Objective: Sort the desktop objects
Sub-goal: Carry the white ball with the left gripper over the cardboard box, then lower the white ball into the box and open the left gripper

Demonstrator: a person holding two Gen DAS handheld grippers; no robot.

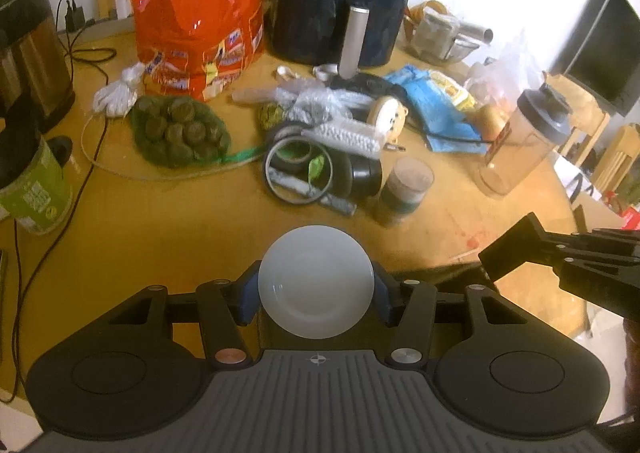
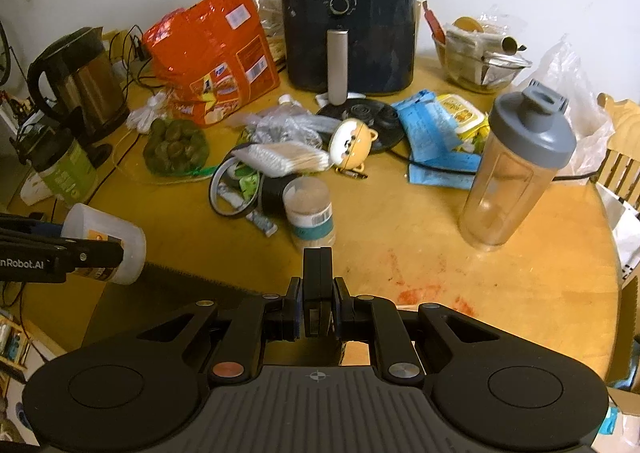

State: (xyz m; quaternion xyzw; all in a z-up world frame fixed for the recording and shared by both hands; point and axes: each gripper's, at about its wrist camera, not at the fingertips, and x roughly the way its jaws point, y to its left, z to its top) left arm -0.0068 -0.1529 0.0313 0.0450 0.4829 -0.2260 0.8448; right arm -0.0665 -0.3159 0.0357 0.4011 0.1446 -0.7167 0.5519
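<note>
Cluttered wooden table (image 1: 160, 221) — white, round-bottomed tub (image 1: 316, 281) between left fingers (image 1: 250, 293), right fingers (image 2: 317, 273) together.

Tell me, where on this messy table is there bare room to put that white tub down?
The near right of the table is bare wood with red smears, bordered by the shaker, the swab jar and the table edge. A second patch lies near left, between the green can and the tape rolls. The middle, before the air fryer, is crowded.
</note>
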